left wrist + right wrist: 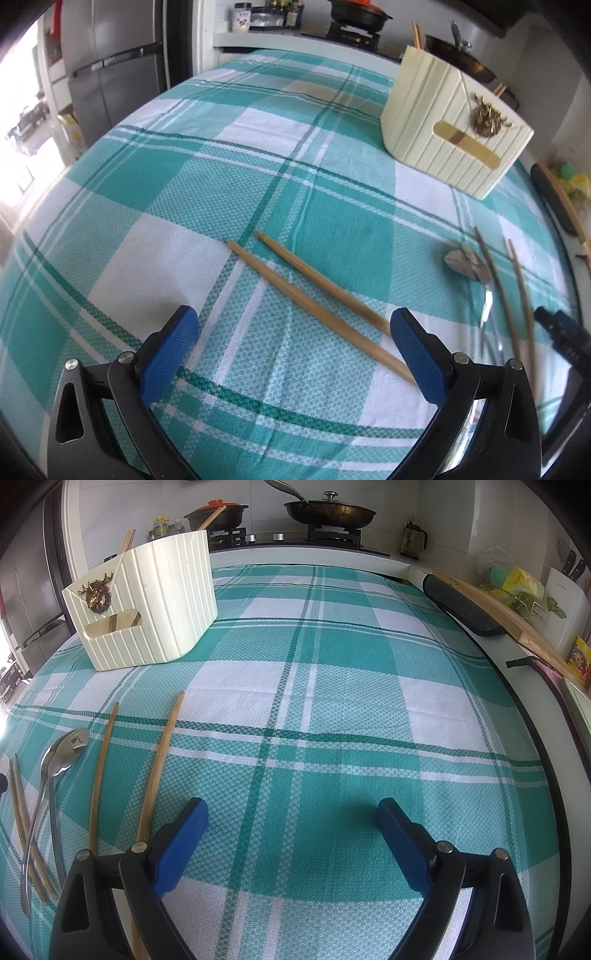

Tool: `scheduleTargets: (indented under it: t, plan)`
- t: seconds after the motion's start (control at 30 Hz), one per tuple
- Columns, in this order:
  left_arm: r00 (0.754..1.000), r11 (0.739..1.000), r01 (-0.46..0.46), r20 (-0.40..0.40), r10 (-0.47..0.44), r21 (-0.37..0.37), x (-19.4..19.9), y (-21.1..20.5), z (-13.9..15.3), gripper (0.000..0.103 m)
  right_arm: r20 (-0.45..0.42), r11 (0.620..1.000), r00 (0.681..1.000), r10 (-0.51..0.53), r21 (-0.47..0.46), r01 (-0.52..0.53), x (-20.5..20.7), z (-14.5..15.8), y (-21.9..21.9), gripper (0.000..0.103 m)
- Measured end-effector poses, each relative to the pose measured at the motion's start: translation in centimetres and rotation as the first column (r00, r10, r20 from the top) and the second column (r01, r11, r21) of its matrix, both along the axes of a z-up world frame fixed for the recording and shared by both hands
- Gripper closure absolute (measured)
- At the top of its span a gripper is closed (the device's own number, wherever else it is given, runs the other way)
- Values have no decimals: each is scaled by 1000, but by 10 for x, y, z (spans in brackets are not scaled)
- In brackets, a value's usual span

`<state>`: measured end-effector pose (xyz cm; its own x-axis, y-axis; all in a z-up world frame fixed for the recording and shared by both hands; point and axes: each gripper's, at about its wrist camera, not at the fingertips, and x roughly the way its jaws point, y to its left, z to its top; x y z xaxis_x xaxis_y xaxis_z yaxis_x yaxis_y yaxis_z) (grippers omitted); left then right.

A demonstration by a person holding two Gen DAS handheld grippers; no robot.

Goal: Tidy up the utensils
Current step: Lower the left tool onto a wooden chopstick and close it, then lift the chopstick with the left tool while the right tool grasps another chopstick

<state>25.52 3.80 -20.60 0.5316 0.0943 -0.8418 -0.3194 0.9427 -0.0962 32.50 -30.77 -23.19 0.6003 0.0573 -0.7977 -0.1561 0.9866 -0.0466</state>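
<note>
Holder: a cream ribbed utensil holder (155, 602) stands at the far side of the checked tabletop (332, 709); chopstick tips already poke up from it.
Chopsticks: one loose pair (317, 299) lies on the cloth well short of the holder; a second pair (129, 775) lies nearer the spoons.
Spoons: two metal spoons (55, 768) rest on the cloth, well apart from the holder.
Left tool (295, 354): jaws spread wide, empty, poised over the near pair.
Right tool (291, 842): jaws wide, holding nothing.
Progress: early; most utensils appear unsorted.
</note>
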Motion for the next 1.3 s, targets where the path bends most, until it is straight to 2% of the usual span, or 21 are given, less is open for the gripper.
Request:
scheduleTargets:
  t: [0.13, 0.3, 0.4, 0.5, 0.57, 0.6, 0.63, 0.67, 0.73, 0.77, 0.83, 0.9, 1.0, 1.1, 1.13, 1.3]
  plan:
    - [997, 995, 70, -42, -67, 70, -9, -10, -2, 0, 0, 1000, 1000, 0, 0, 0, 0, 0, 0, 9]
    - [988, 991, 124, -102, -119, 44, -17, 11, -1, 1, 0, 1000, 1000, 0, 0, 0, 0, 0, 0, 9]
    - [990, 996, 88, -112, -89, -17, -17, 26, 2, 4, 0, 1000, 1000, 0, 0, 0, 0, 0, 0, 9]
    - [997, 999, 24, -74, -27, -36, -11, 31, 7, 25, 0, 1000, 1000, 0, 0, 0, 0, 0, 0, 9]
    - [999, 999, 29, -32, -30, -35, -2, 29, 8, 51, 0, 1000, 1000, 0, 0, 0, 0, 0, 0, 9]
    - [999, 999, 41, -10, -41, -34, 5, 27, 8, 58, 0, 1000, 1000, 0, 0, 0, 0, 0, 0, 9]
    - [998, 998, 59, 13, -59, -33, 11, 26, 7, 74, 0, 1000, 1000, 0, 0, 0, 0, 0, 0, 9]
    - [996, 996, 81, 33, -80, -37, 20, 26, 6, 84, 0, 1000, 1000, 0, 0, 0, 0, 0, 0, 9]
    - [986, 984, 155, 82, -147, -91, 38, 28, 5, 93, 0, 1000, 1000, 0, 0, 0, 0, 0, 0, 9]
    - [976, 971, 206, 97, -195, -121, 47, 27, 4, 94, 0, 1000, 1000, 0, 0, 0, 0, 0, 0, 9]
    - [947, 942, 311, 117, -298, -124, 67, 23, 2, 95, 0, 1000, 1000, 0, 0, 0, 0, 0, 0, 9]
    - [924, 922, 377, 104, -368, -91, 78, 17, 5, 94, 0, 1000, 1000, 0, 0, 0, 0, 0, 0, 9]
    - [921, 914, 389, 69, -383, -117, 80, 16, 8, 94, 0, 1000, 1000, 0, 0, 0, 0, 0, 0, 9]
    - [928, 914, 372, 63, -367, -161, 67, 13, 10, 77, 0, 1000, 1000, 0, 0, 0, 0, 0, 0, 9]
    - [928, 914, 373, 57, -368, -158, 61, 8, 11, 68, 0, 1000, 1000, 0, 0, 0, 0, 0, 0, 9]
    - [926, 926, 377, -13, -378, -33, 35, -18, 14, 45, 0, 1000, 1000, 0, -1, 0, 0, 0, 0, 9]
